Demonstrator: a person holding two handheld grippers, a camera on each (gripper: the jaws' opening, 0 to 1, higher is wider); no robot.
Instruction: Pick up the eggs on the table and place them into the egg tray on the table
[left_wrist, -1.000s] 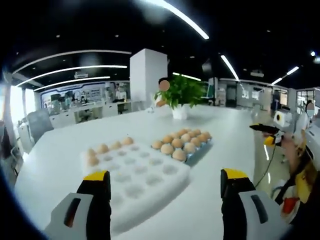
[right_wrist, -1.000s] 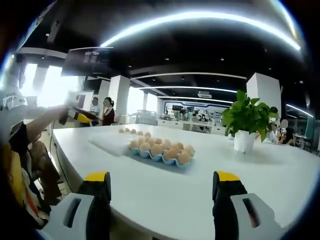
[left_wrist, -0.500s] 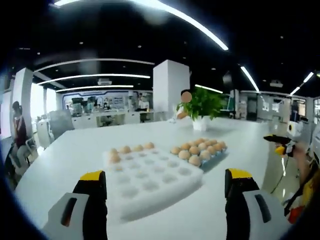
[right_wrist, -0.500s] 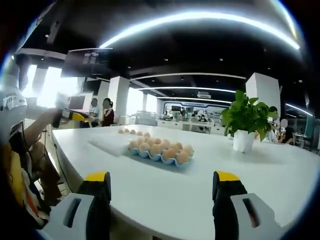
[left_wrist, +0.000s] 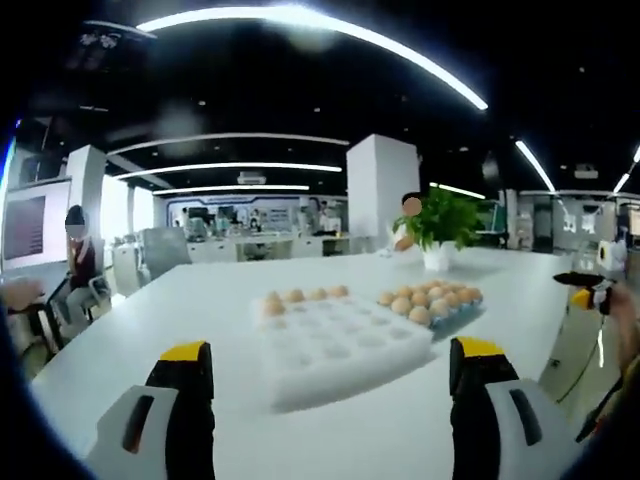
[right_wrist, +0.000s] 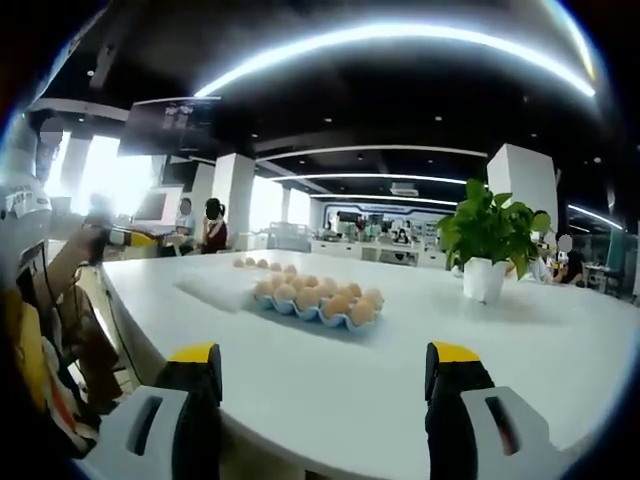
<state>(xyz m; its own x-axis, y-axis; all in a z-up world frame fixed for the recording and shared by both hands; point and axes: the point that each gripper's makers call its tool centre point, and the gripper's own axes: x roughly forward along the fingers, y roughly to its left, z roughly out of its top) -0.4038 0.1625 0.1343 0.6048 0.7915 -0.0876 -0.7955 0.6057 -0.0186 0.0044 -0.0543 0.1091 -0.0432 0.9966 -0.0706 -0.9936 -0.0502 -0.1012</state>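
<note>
A white foam egg tray (left_wrist: 340, 345) lies on the table ahead of my left gripper (left_wrist: 332, 352), which is open and holds nothing. Several brown eggs (left_wrist: 300, 296) sit along the tray's far row. To its right, a blue carton (left_wrist: 445, 312) holds several more eggs (left_wrist: 415, 303). In the right gripper view the blue carton (right_wrist: 318, 318) with its eggs (right_wrist: 315, 298) lies mid-table, and the white tray (right_wrist: 215, 284) is behind it to the left. My right gripper (right_wrist: 325, 355) is open and empty, well short of the carton. The right gripper (left_wrist: 585, 290) appears at the far right of the left gripper view.
A potted plant (right_wrist: 490, 250) in a white pot stands on the table right of the carton, also plant (left_wrist: 440, 225). The person's arm and the left gripper (right_wrist: 130, 237) reach in from the left. The white table (right_wrist: 520, 350) has a near edge below my jaws. People stand in the background.
The left gripper's camera has swung left and dropped lower, so the trays sit further right and flatter in its view. The right gripper view has barely shifted. Both grippers stay open.
</note>
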